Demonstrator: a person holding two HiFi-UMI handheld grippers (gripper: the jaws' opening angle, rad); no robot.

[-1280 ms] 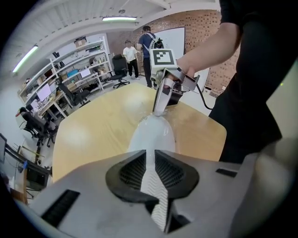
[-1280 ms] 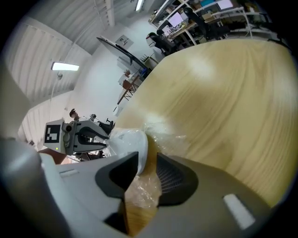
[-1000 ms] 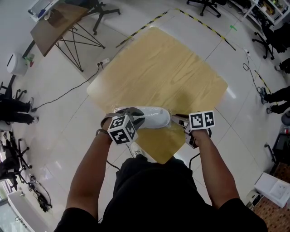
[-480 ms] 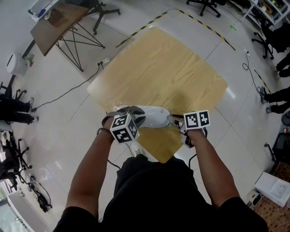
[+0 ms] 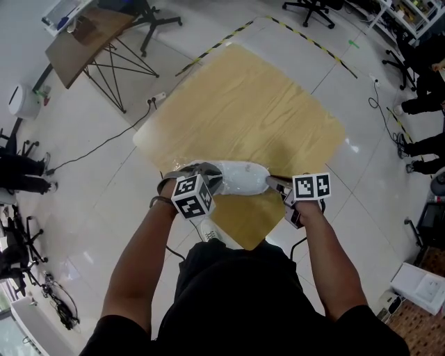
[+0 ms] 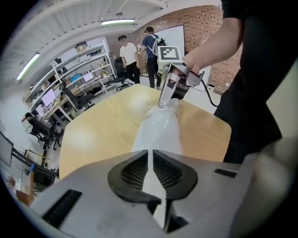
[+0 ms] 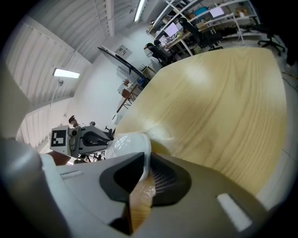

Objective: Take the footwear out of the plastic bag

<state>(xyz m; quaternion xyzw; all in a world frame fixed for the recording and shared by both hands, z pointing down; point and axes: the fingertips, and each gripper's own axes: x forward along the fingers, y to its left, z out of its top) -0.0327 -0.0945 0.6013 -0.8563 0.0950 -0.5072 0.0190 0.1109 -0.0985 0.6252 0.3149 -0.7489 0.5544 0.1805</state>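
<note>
A white shoe (image 5: 236,179) wrapped in a clear plastic bag (image 6: 158,132) lies near the front corner of the wooden table (image 5: 250,111), stretched between my two grippers. My left gripper (image 5: 212,182) has its jaws closing; its pads (image 6: 135,173) pinch a thin white strip at the bagged shoe's near end. My right gripper (image 5: 272,184) is closing too, with crumpled bag film (image 7: 139,186) caught between its pads beside the shoe's rounded end (image 7: 130,144). In the left gripper view, the right gripper (image 6: 164,103) nips the bag's far end.
The table's near corner (image 5: 243,243) sits just in front of the person's body. A folding side table (image 5: 90,35), office chairs (image 5: 313,8) and a floor cable (image 5: 104,142) surround it. People stand at the far shelves (image 6: 139,53).
The right gripper moved in to the shoe's end, then drew slightly right again with the bag. The bagged shoe shifted a little to the right. The left gripper stayed put.
</note>
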